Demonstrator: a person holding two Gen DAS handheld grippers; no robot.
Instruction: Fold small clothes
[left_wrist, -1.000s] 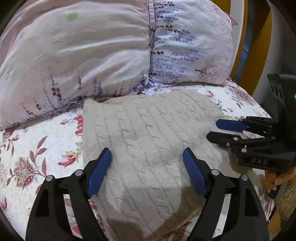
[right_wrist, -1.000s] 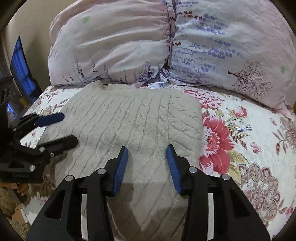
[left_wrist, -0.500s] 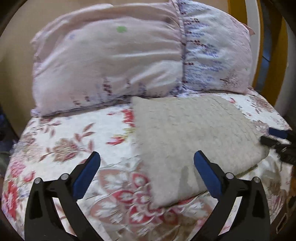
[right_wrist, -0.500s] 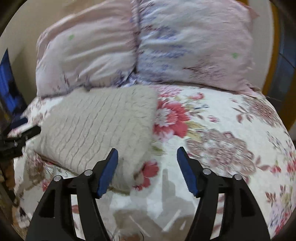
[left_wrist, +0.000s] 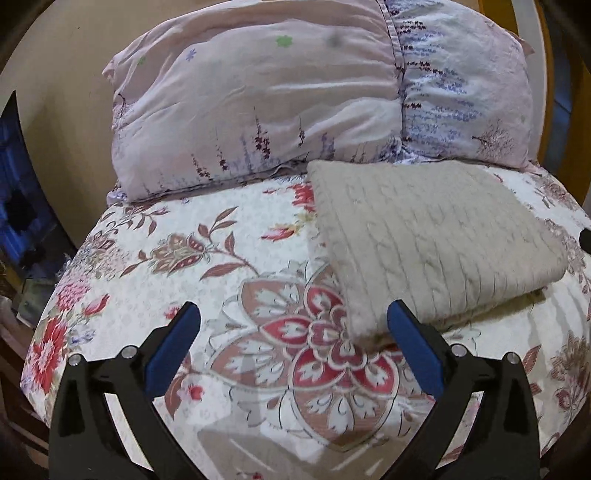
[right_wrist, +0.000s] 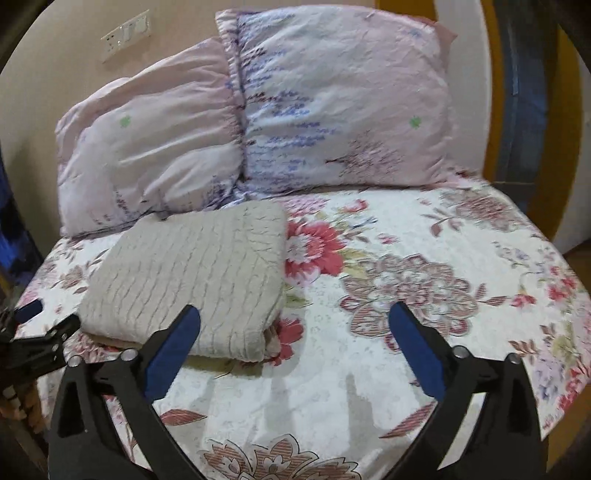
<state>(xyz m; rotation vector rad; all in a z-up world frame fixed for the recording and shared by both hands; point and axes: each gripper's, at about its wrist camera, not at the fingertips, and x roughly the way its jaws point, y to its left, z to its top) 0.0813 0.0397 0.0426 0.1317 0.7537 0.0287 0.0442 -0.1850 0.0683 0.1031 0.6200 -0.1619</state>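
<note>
Floral bed (left_wrist: 221, 266) with two pillows (left_wrist: 258, 96), folded grey sweater (left_wrist: 436, 236) lying flat.
Left hand-held gripper (left_wrist: 293, 332) spread, empty; right hand-held gripper (right_wrist: 295, 332) jaws just opened wide, nothing between them.

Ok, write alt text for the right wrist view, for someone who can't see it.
A folded beige cable-knit sweater lies on a floral bedspread, in front of two pale pink pillows. The right gripper fills the foreground, jaws wide open with nothing between them, its blue pads apart over bare bedspread. The left gripper's tips show at the left edge beside the sweater.
</note>
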